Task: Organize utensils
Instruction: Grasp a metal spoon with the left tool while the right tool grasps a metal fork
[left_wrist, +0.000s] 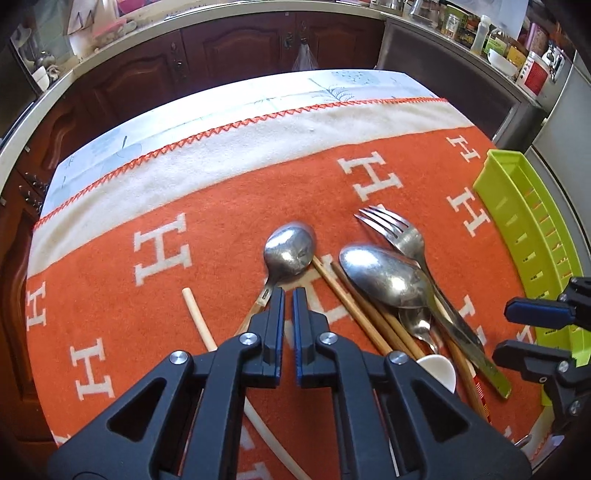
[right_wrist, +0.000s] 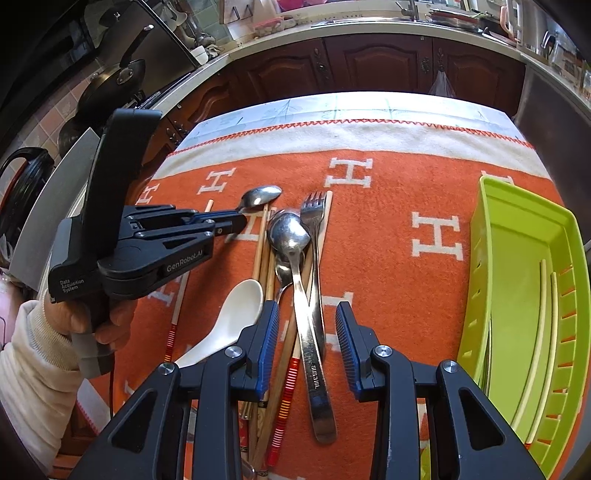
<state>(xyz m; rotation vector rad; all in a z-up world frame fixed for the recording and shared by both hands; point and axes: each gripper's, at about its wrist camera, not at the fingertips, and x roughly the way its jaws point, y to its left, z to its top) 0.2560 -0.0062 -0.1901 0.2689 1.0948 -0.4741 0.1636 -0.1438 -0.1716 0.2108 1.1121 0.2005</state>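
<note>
A pile of utensils lies on the orange blanket (right_wrist: 388, 273): a large metal spoon (right_wrist: 295, 254), a fork (right_wrist: 313, 221), a white ceramic spoon (right_wrist: 229, 317), several wooden chopsticks (right_wrist: 284, 380) and a smaller metal spoon (right_wrist: 260, 196) to the left. In the left wrist view my left gripper (left_wrist: 289, 295) is nearly shut with nothing between its fingers, just above the small spoon's (left_wrist: 290, 249) handle. My right gripper (right_wrist: 306, 314) is open above the handles of the large spoon and fork. A green plastic tray (right_wrist: 517, 280) with a pale chopstick (right_wrist: 535, 332) inside stands to the right.
The blanket covers a table with a pale cloth (right_wrist: 351, 105) at its far edge. Dark wooden cabinets (right_wrist: 369, 66) and a counter run behind. Pans (right_wrist: 110, 81) stand at the left. A pale chopstick (left_wrist: 199, 319) lies apart at the left of the pile.
</note>
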